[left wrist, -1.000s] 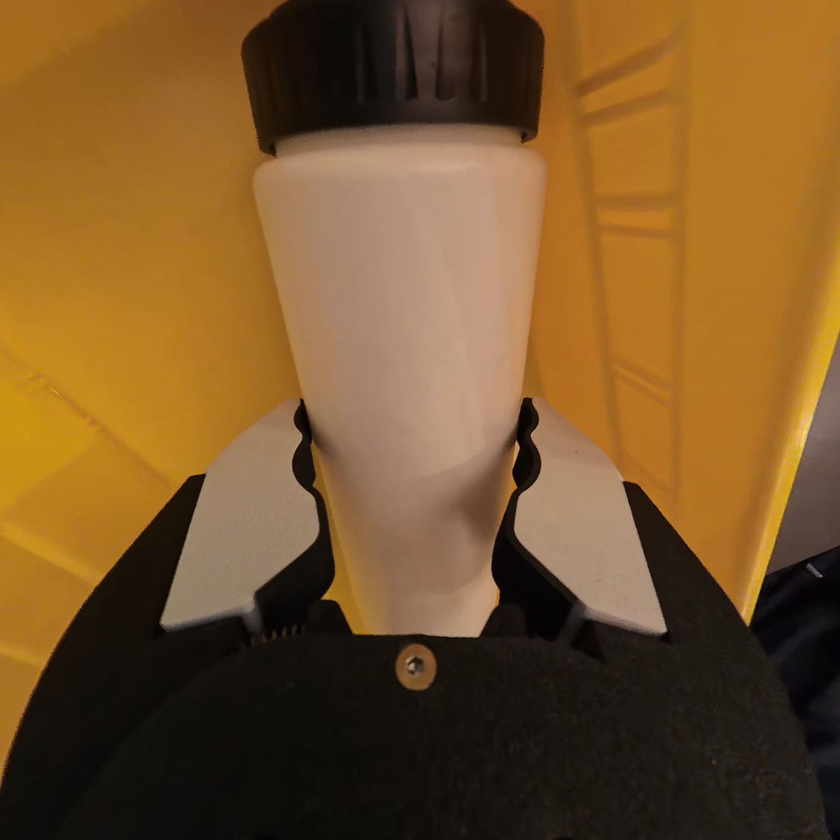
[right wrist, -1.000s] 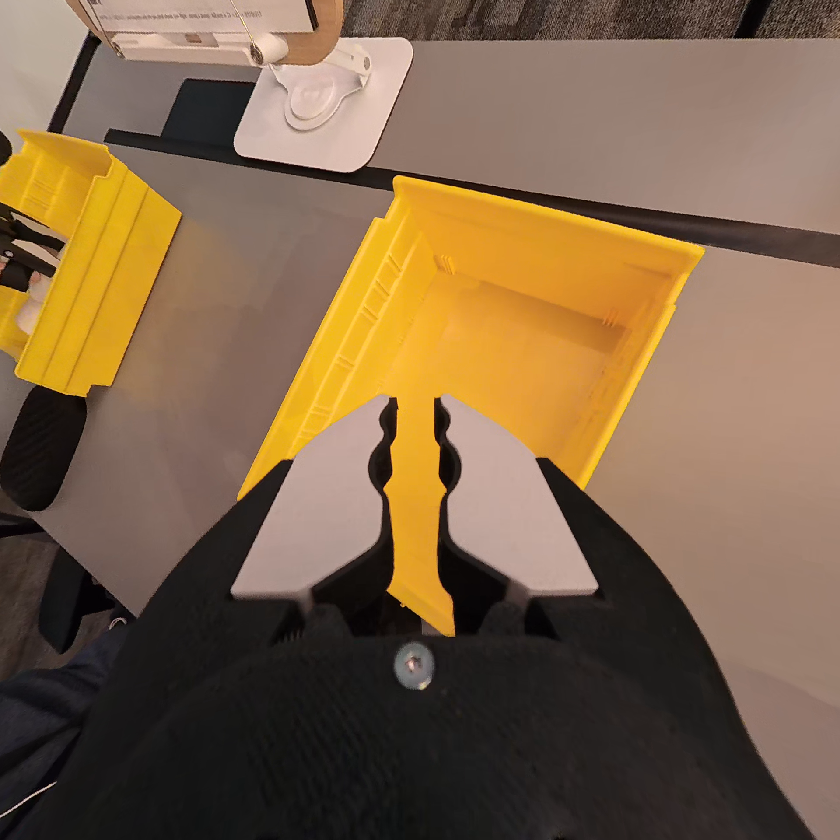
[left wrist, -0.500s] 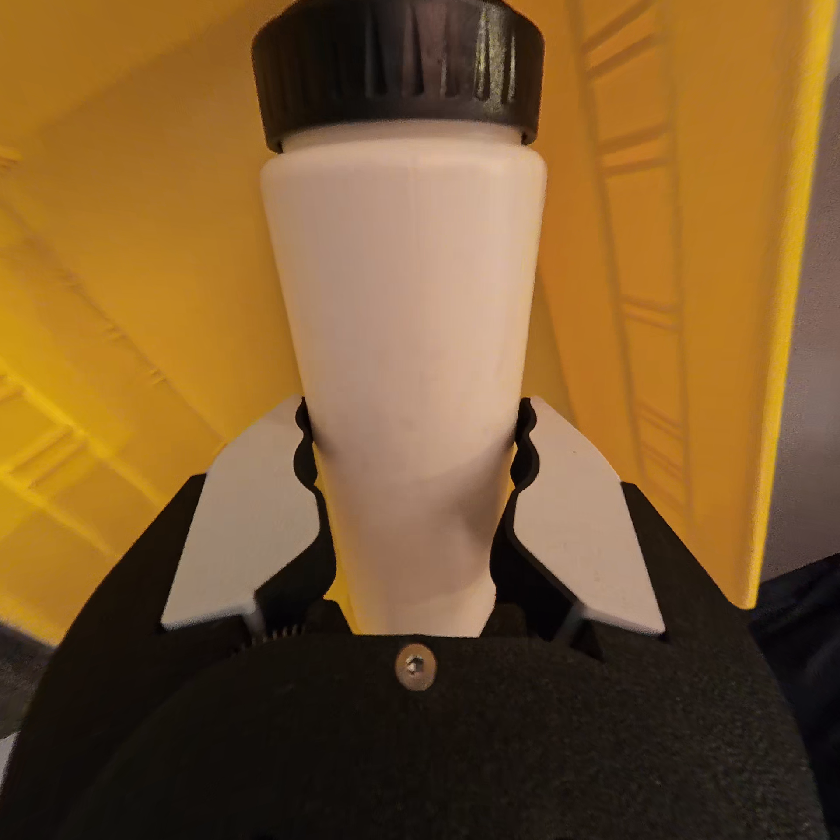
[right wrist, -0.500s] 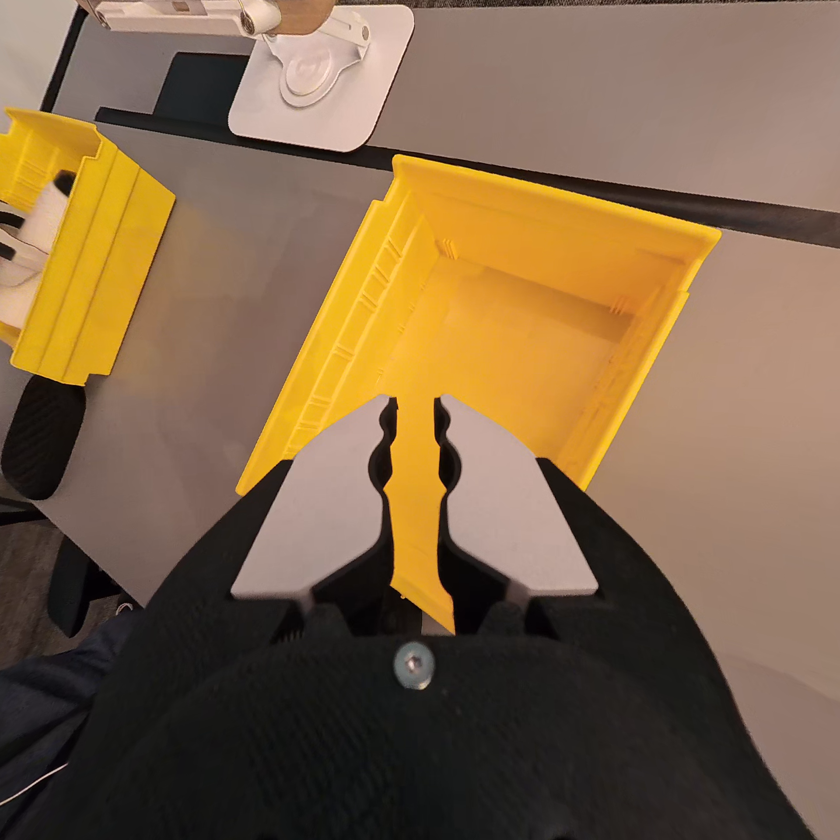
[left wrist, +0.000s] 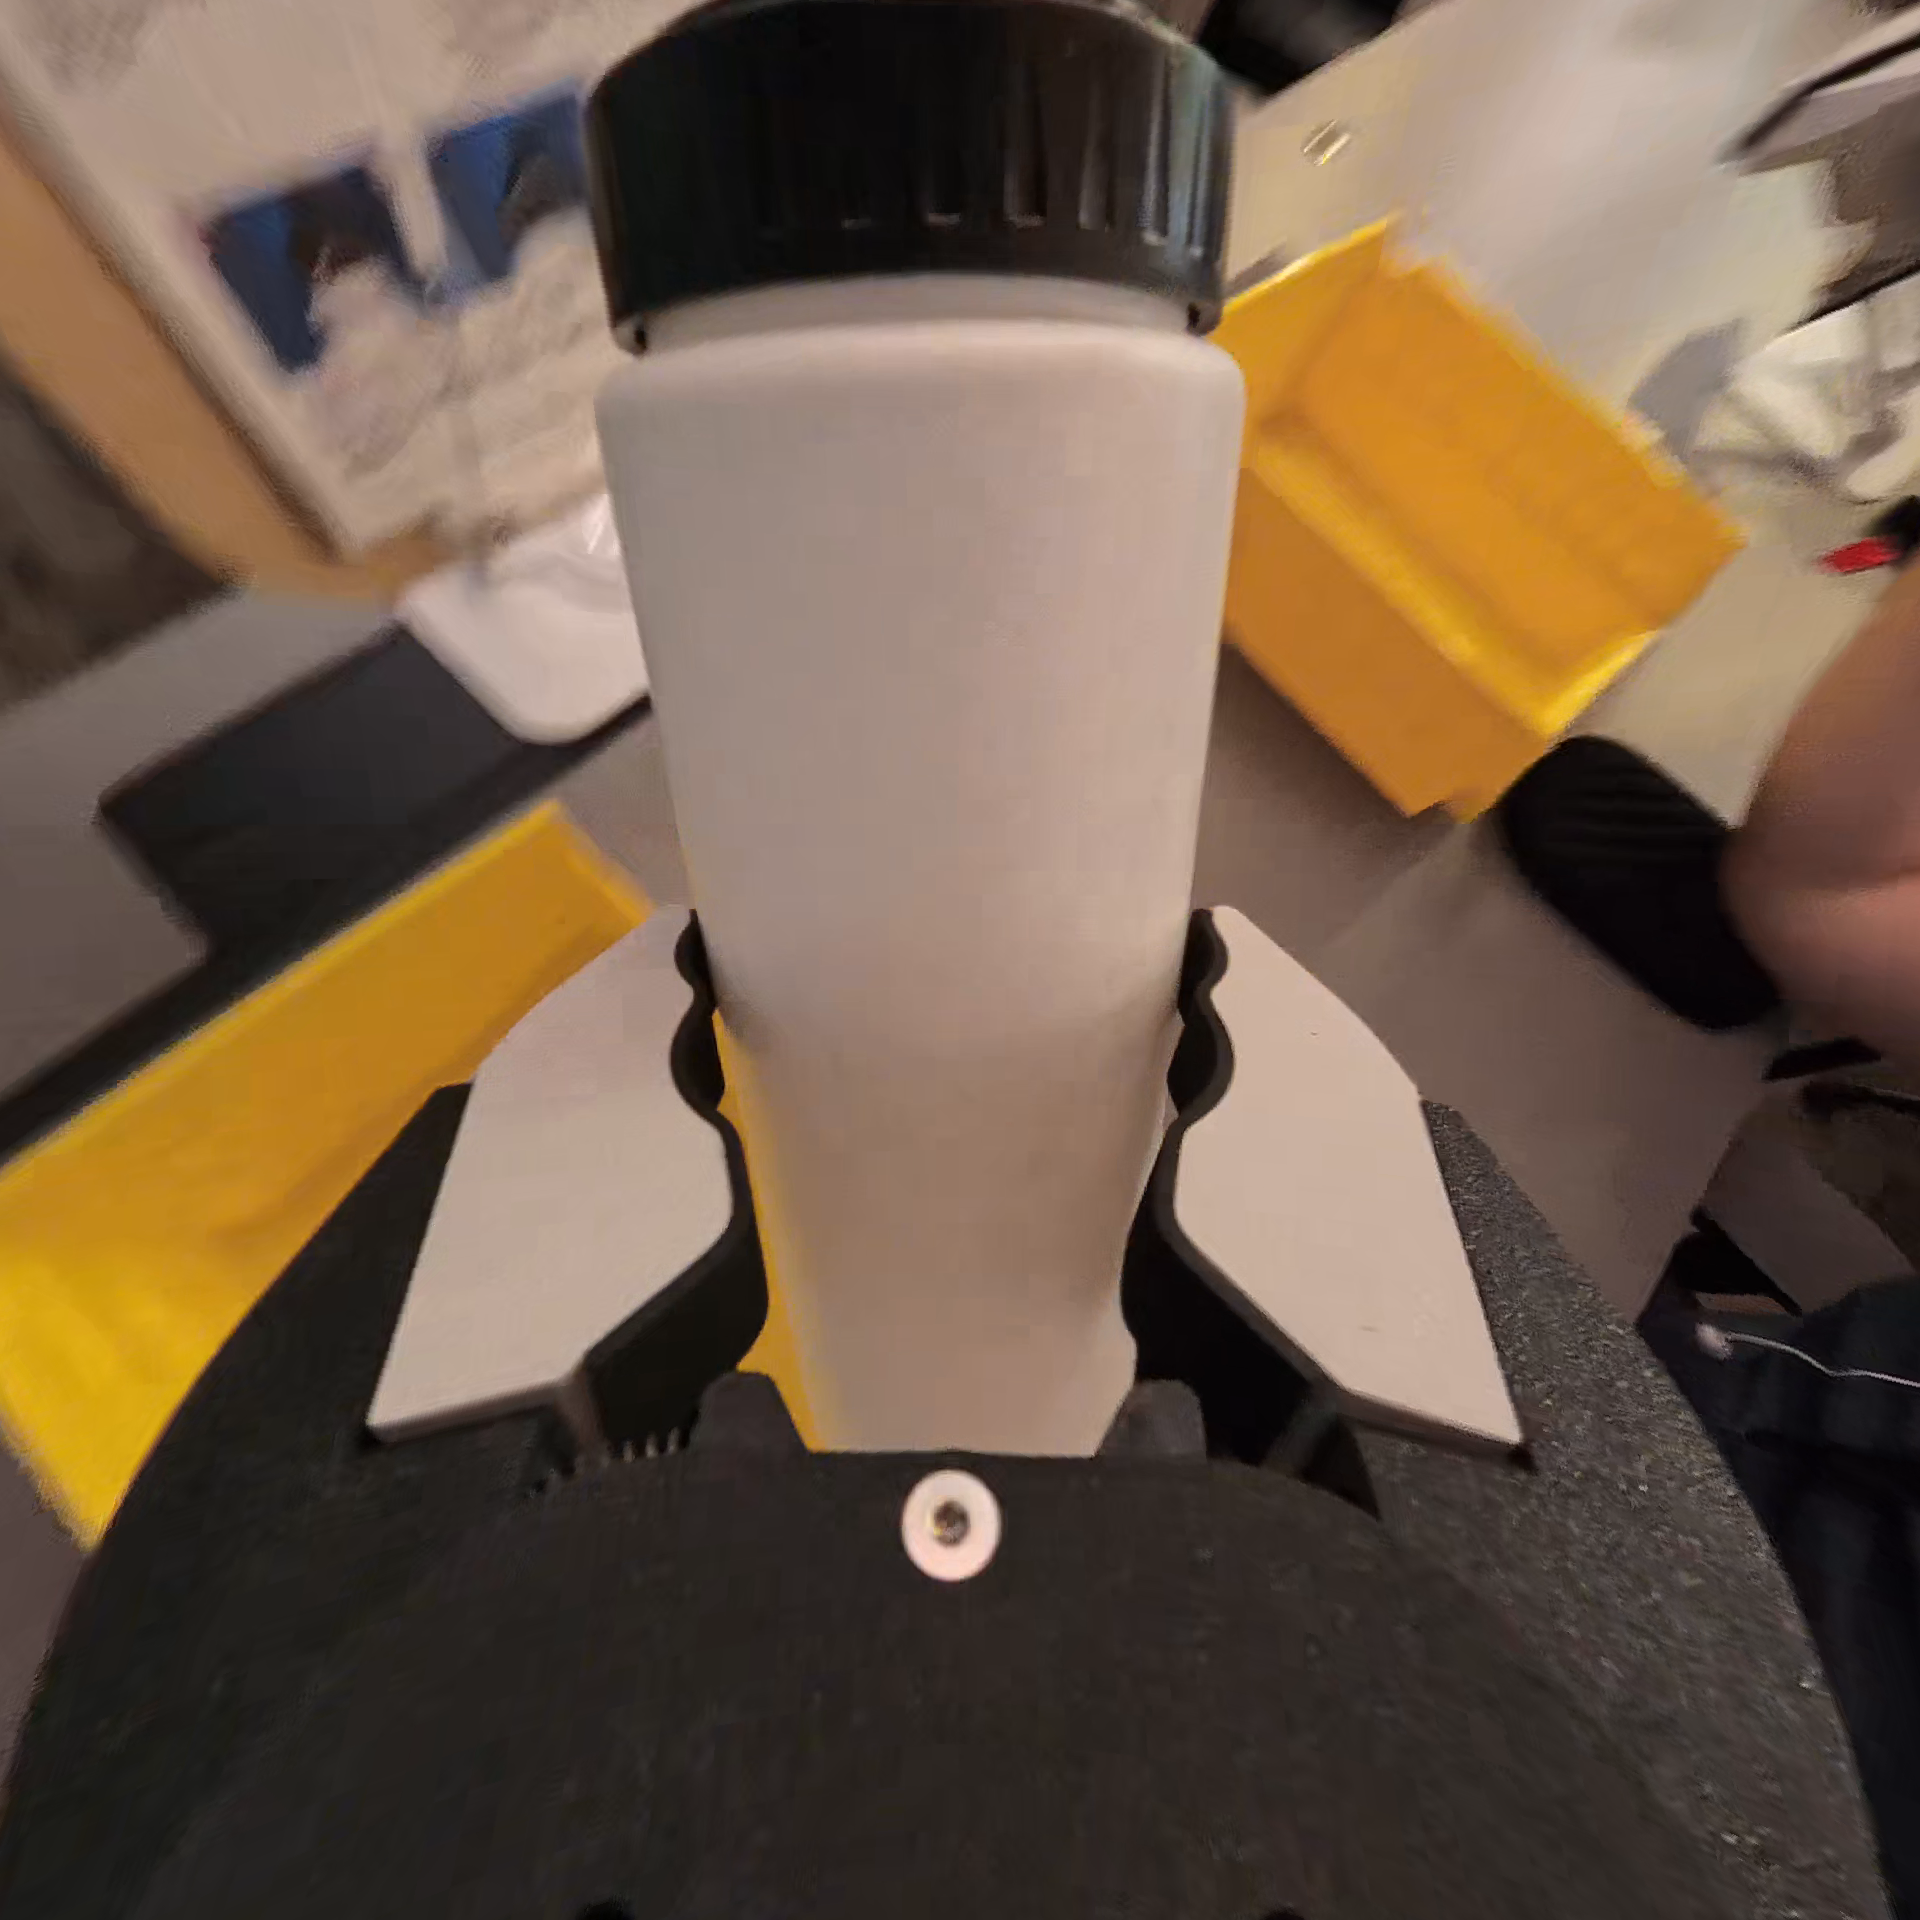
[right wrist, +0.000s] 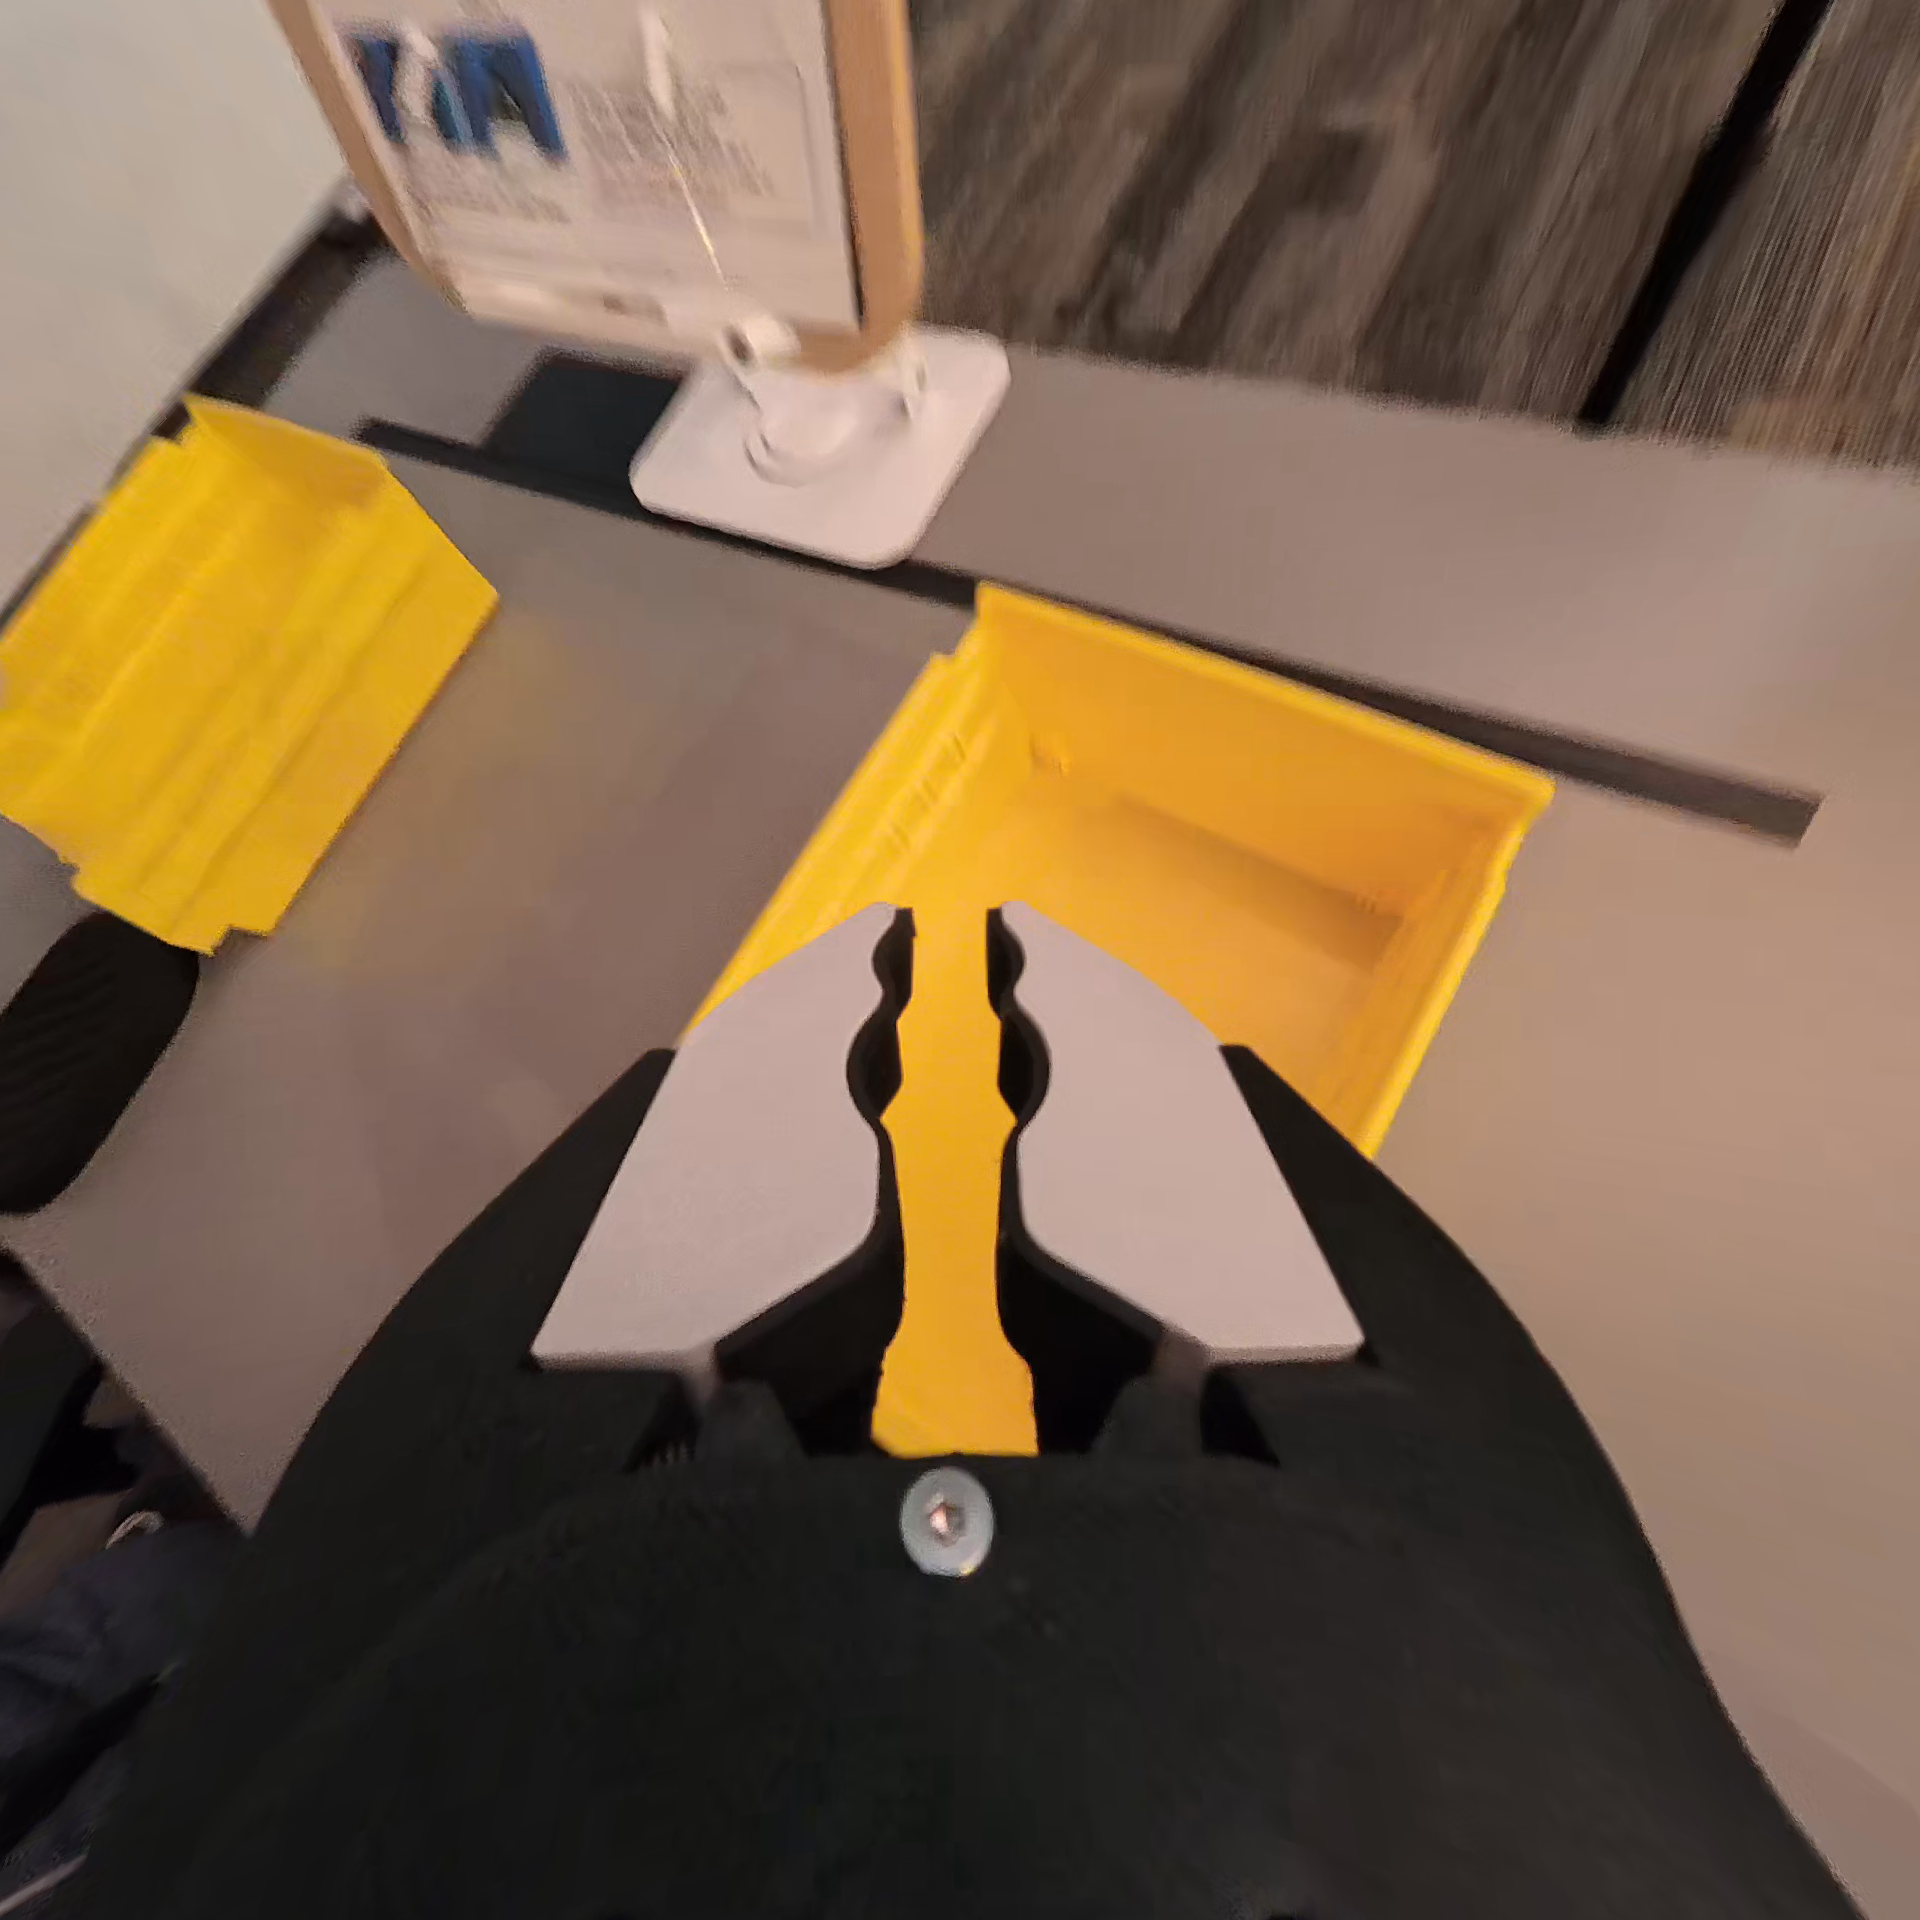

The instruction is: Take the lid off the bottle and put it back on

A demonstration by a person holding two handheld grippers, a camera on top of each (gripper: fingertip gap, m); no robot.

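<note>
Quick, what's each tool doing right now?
Left tool: shut on the white plastic bottle with the black ribbed lid.
Right tool: nearly shut, a narrow gap, holding nothing.

The bottle [left wrist: 925, 727] sits between the left gripper's [left wrist: 943, 940] fingers, lid [left wrist: 904, 156] on its far end. One bin [right wrist: 1226, 831] lies under the right gripper [right wrist: 951, 920], another bin [right wrist: 218, 686] far left.

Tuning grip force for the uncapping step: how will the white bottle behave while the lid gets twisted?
The bottle looks like smooth plastic, so it may spin in the left gripper under torque. The jaws hold its narrower lower body, so it may lever sideways. The black lid is ribbed, so the right gripper should bite it well.
</note>
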